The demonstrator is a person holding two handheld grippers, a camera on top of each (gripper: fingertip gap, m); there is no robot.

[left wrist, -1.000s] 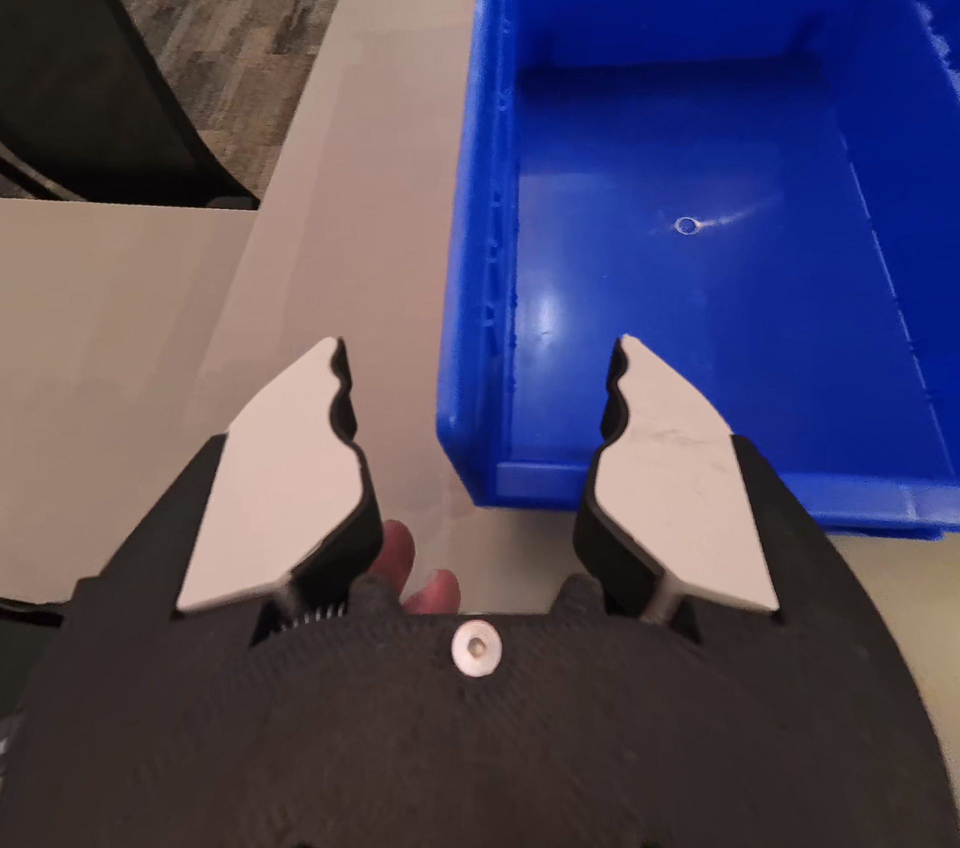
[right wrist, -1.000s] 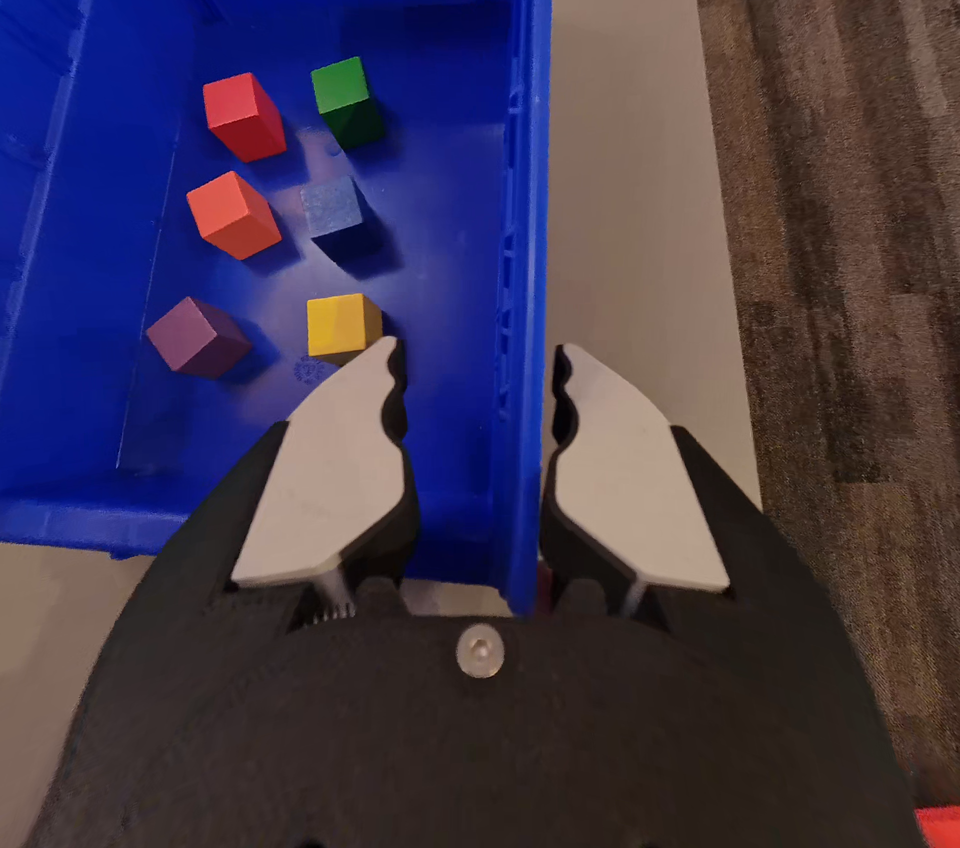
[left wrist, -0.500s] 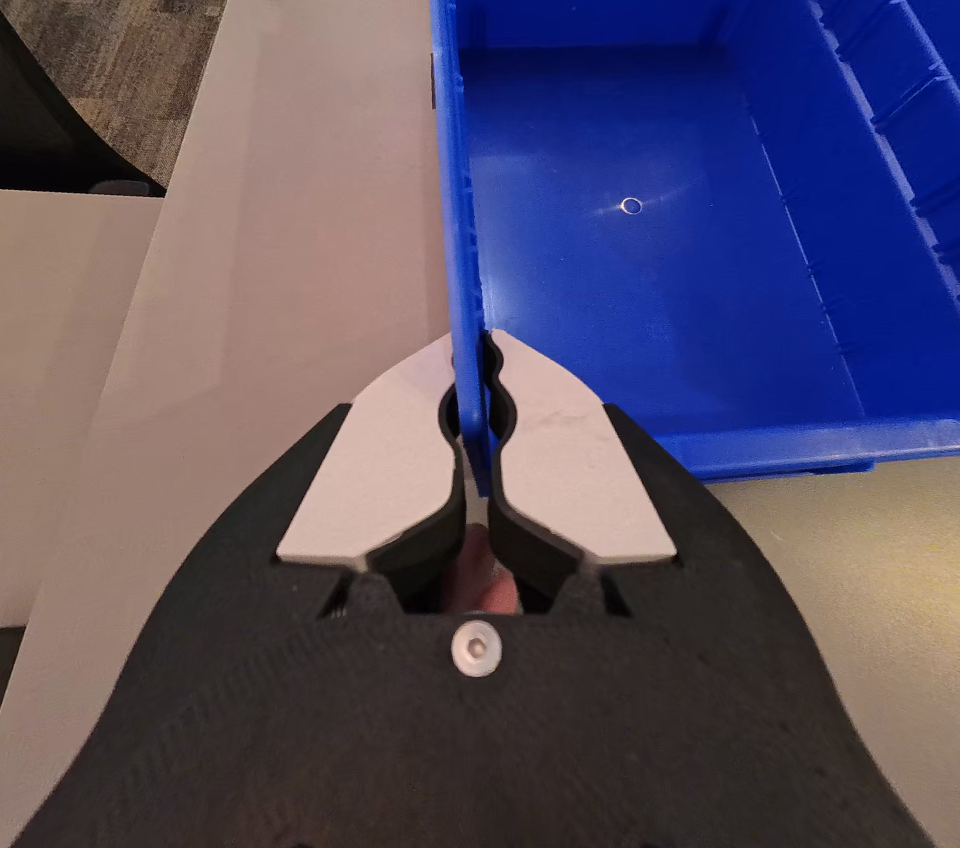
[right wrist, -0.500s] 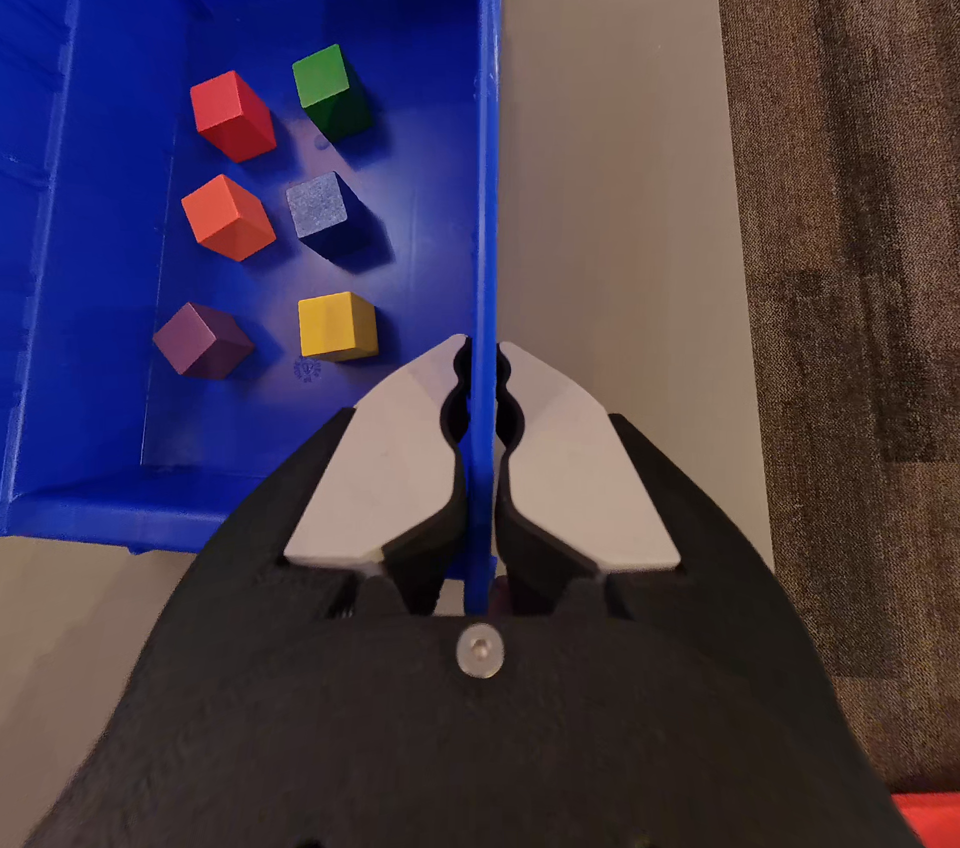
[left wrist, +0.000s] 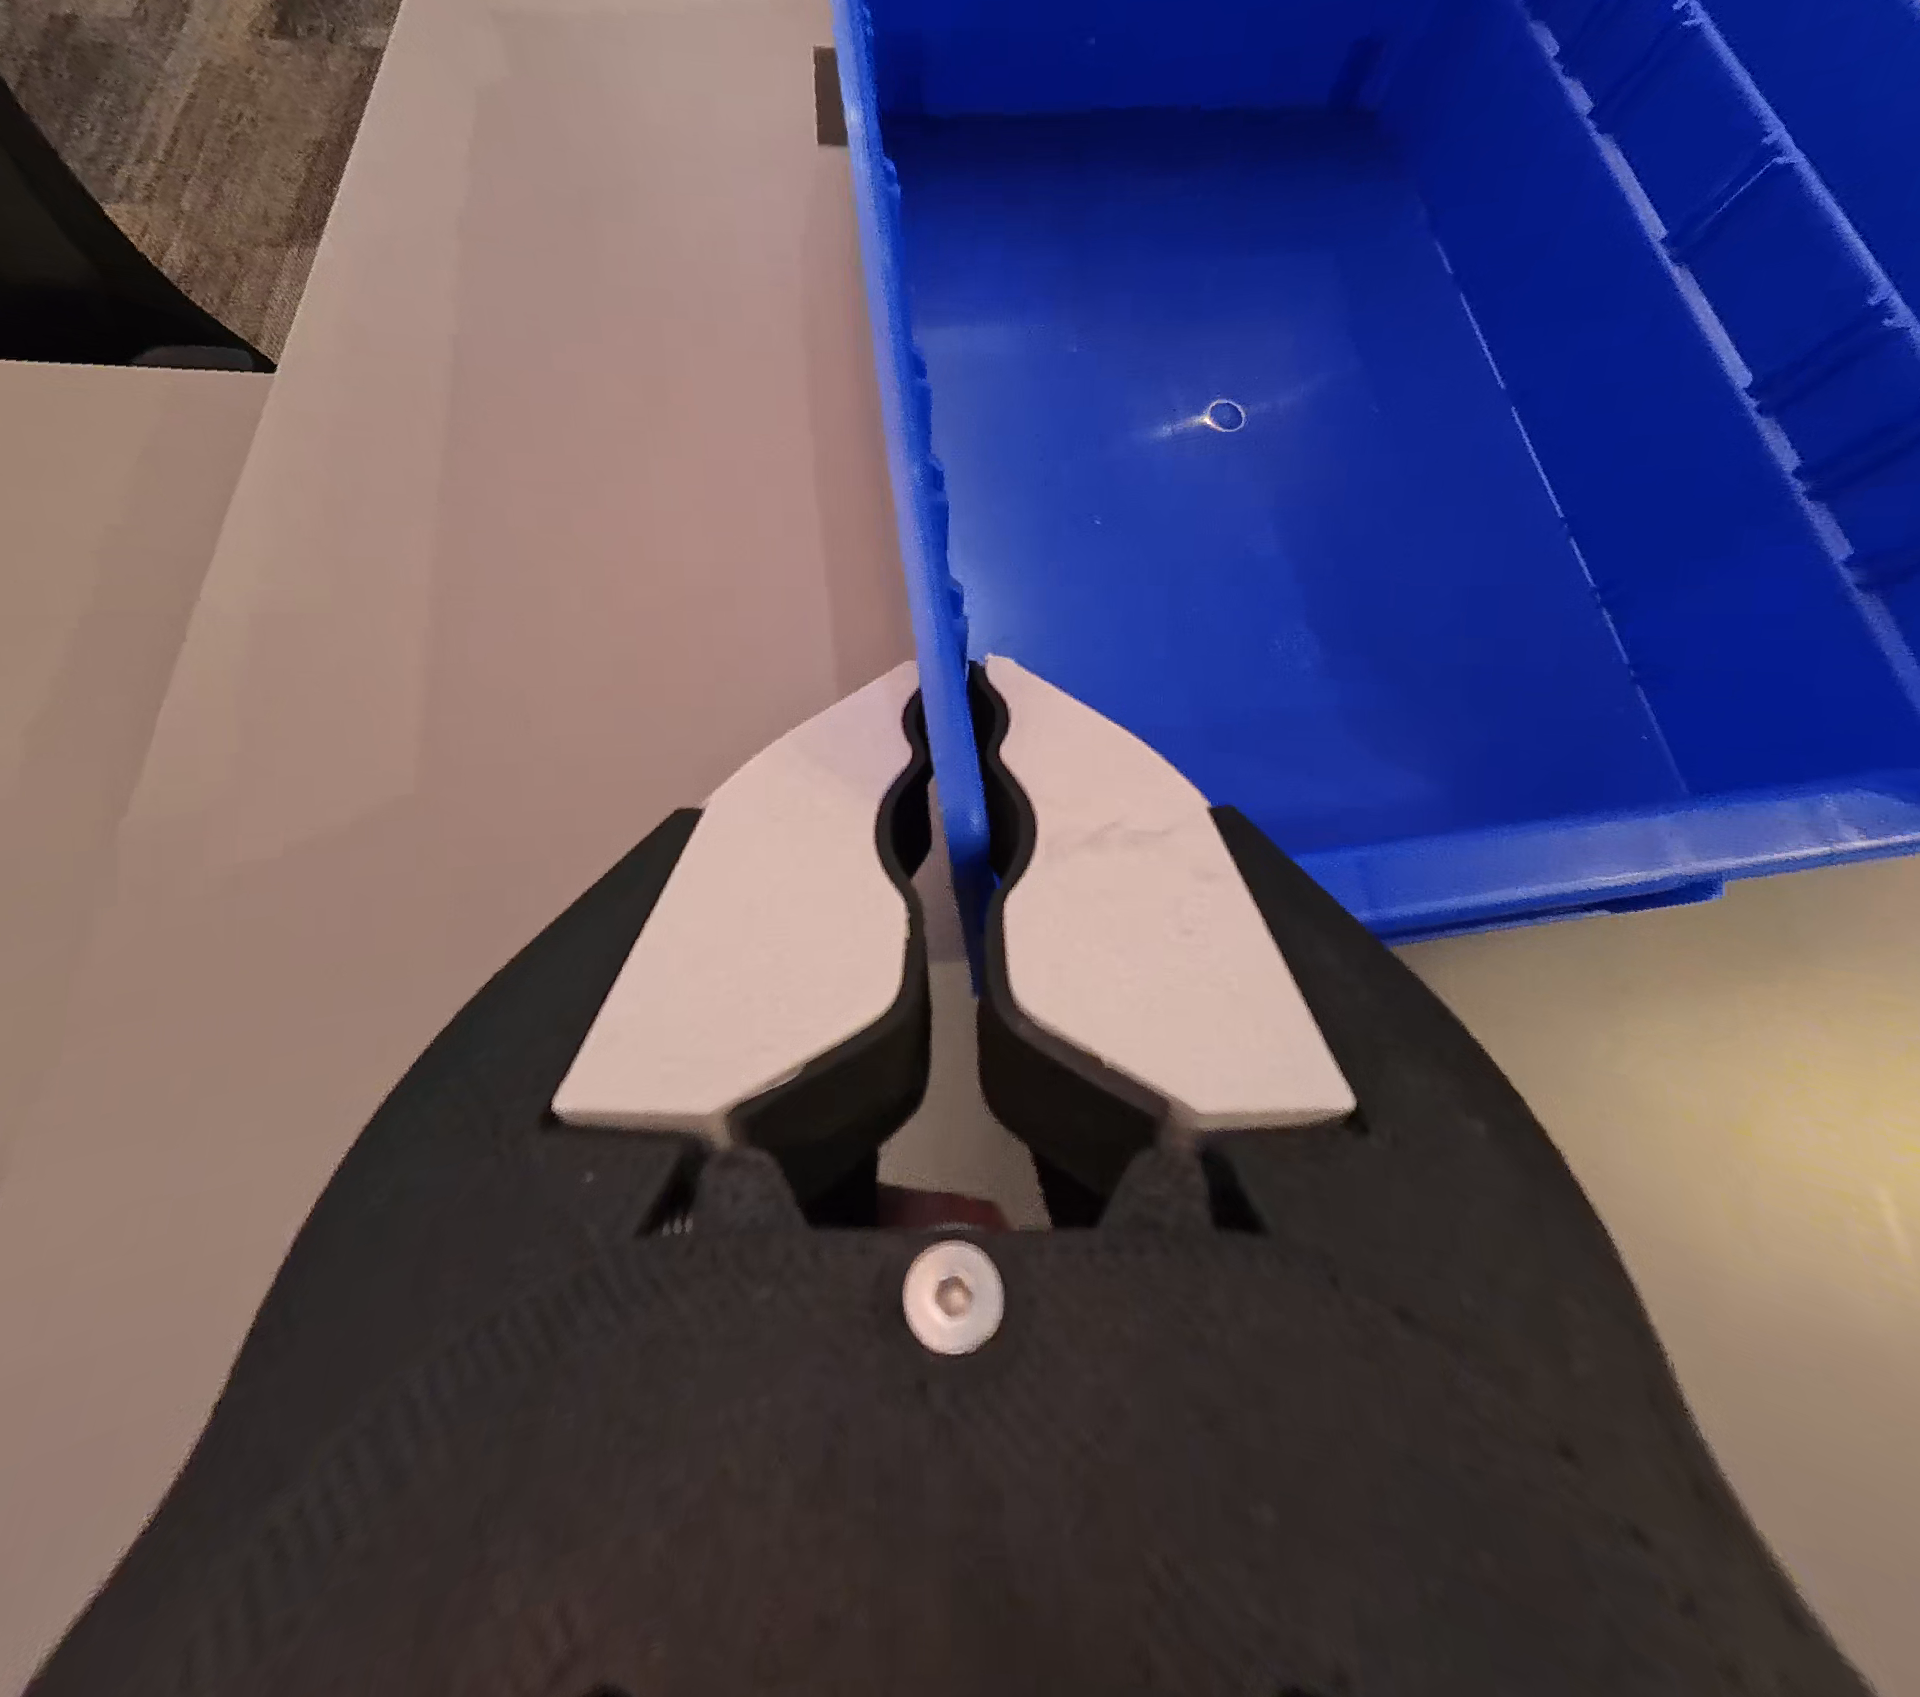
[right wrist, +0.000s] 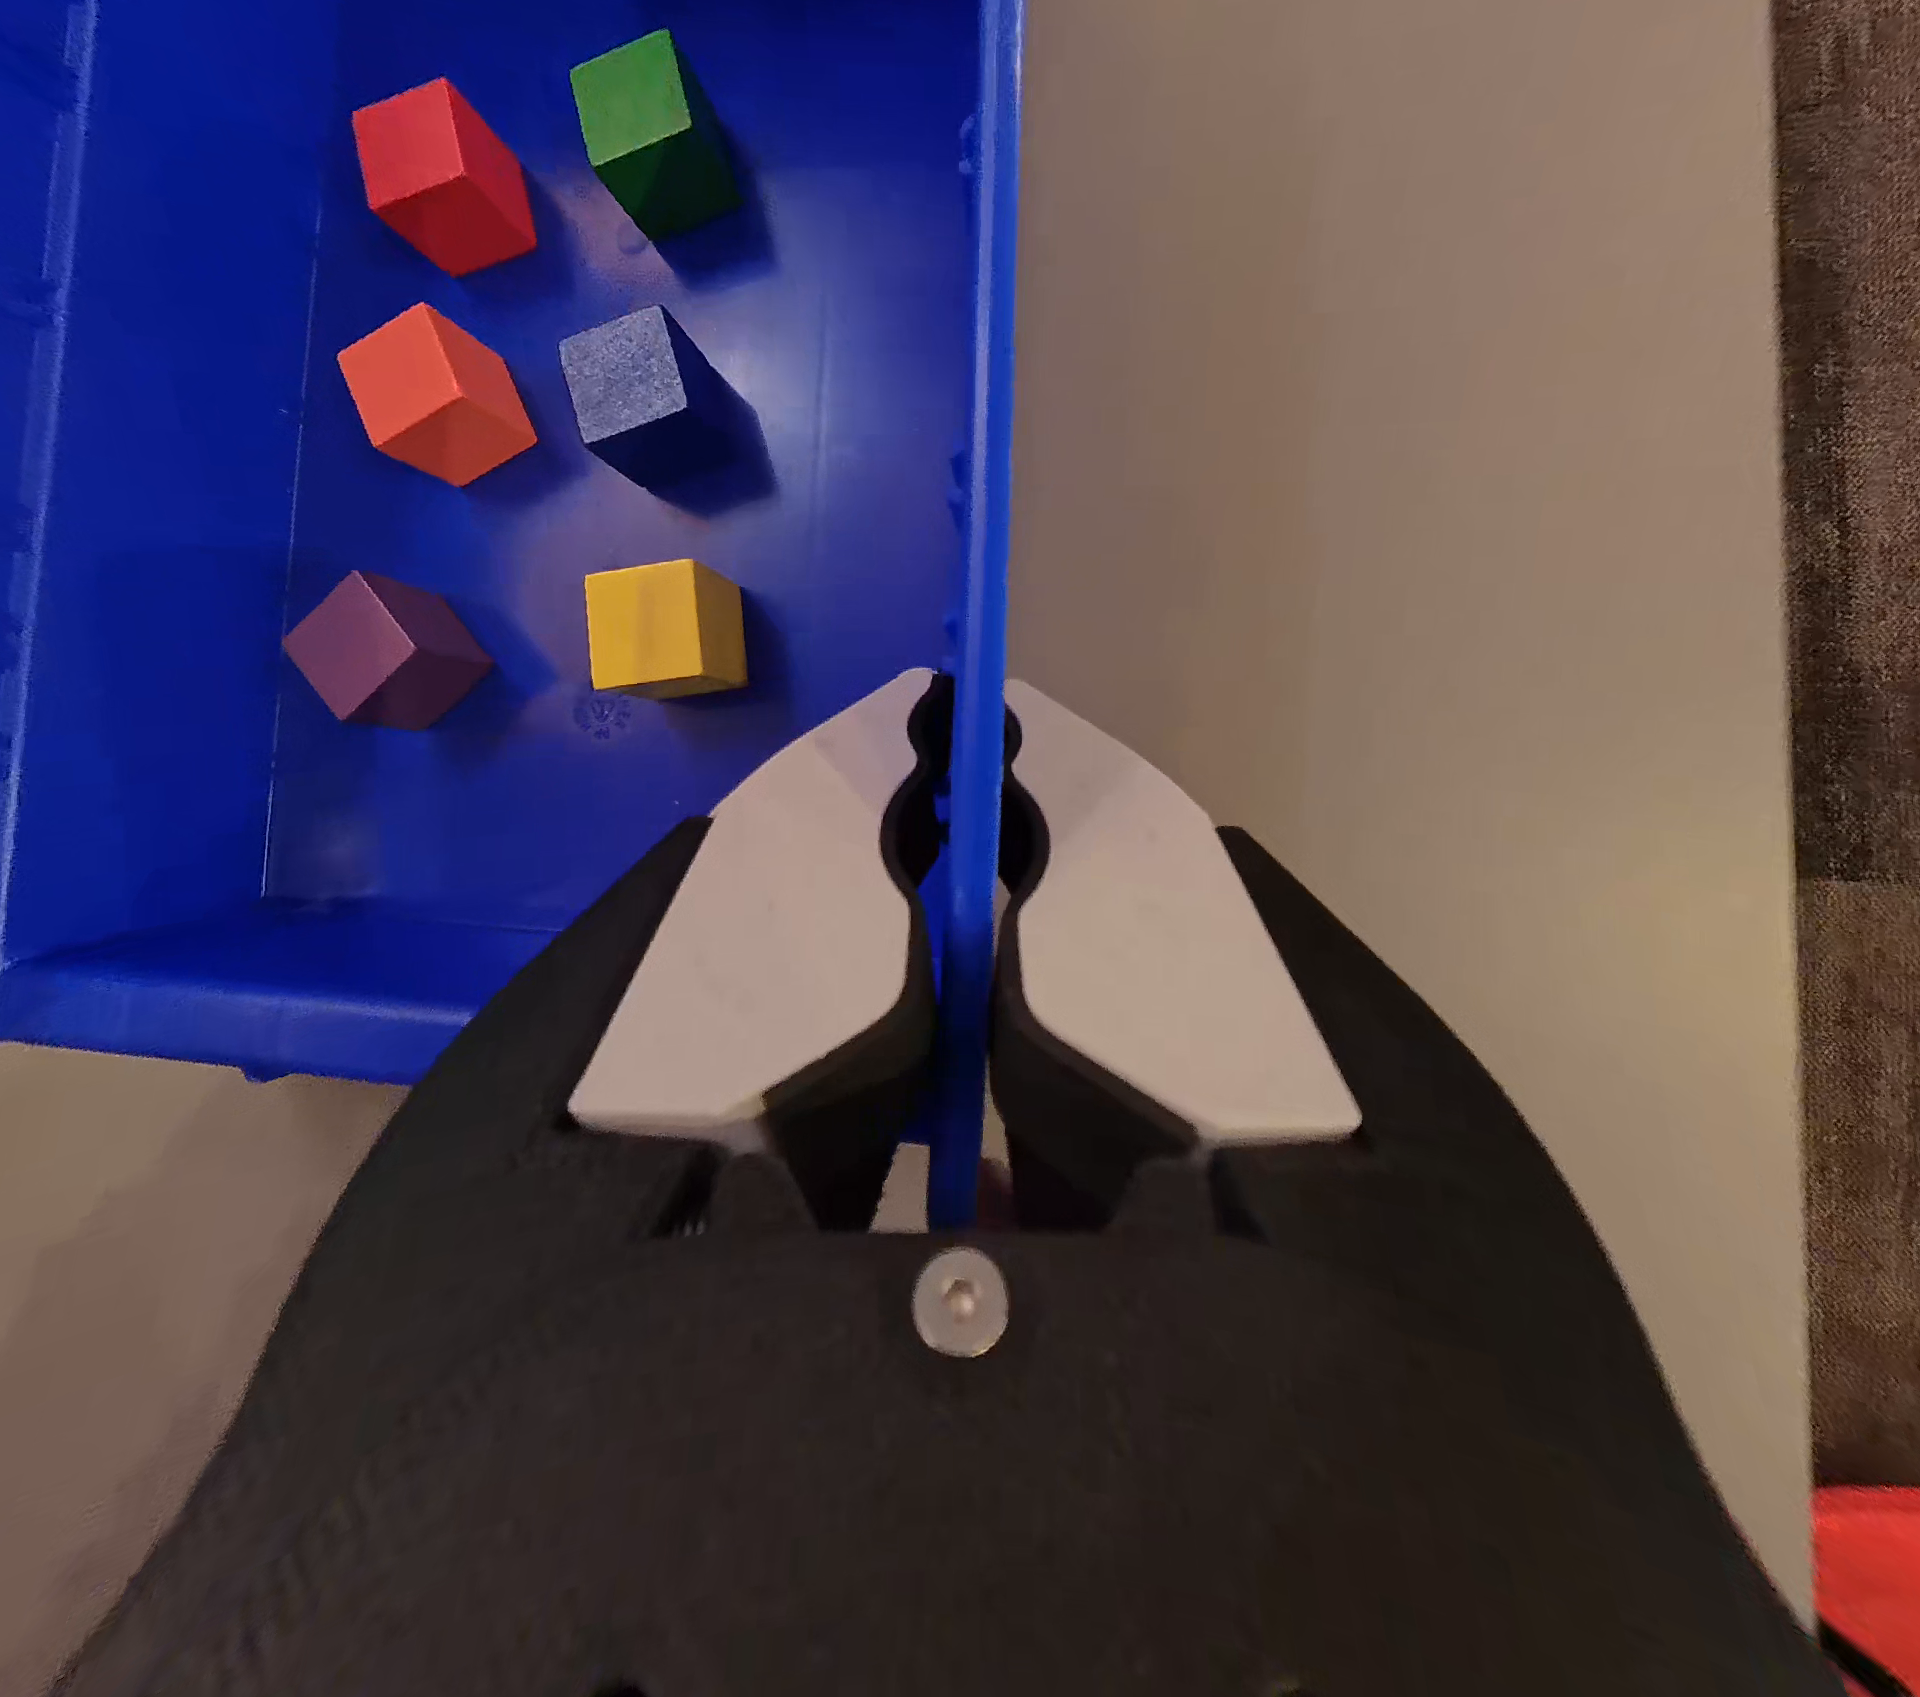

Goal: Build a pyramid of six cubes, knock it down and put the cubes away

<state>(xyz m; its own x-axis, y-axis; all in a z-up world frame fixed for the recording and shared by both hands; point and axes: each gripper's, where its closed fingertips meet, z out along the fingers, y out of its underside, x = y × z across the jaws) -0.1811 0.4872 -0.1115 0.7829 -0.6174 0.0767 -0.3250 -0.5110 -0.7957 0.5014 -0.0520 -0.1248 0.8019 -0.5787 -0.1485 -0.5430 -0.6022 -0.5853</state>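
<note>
Six cubes lie apart in the blue bin (right wrist: 156,297): red (right wrist: 442,172), green (right wrist: 644,125), orange (right wrist: 431,390), blue (right wrist: 634,390), purple (right wrist: 379,650), yellow (right wrist: 665,629)

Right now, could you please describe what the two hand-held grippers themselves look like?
Both look alike: the left hand-held gripper and right hand-held gripper have matte black ribbed bodies, pale grey finger plates with wavy black inner pads, and one silver hex screw centred behind the fingers.

black printed gripper (left wrist: 951,774) bodies, pale wavy-edged jaws, silver screw (left wrist: 952,1313).

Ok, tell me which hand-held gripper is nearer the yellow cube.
Right. The right hand-held gripper clamps the bin wall just beside the yellow cube; the left hand-held gripper clamps a wall with no cube in its view.
</note>
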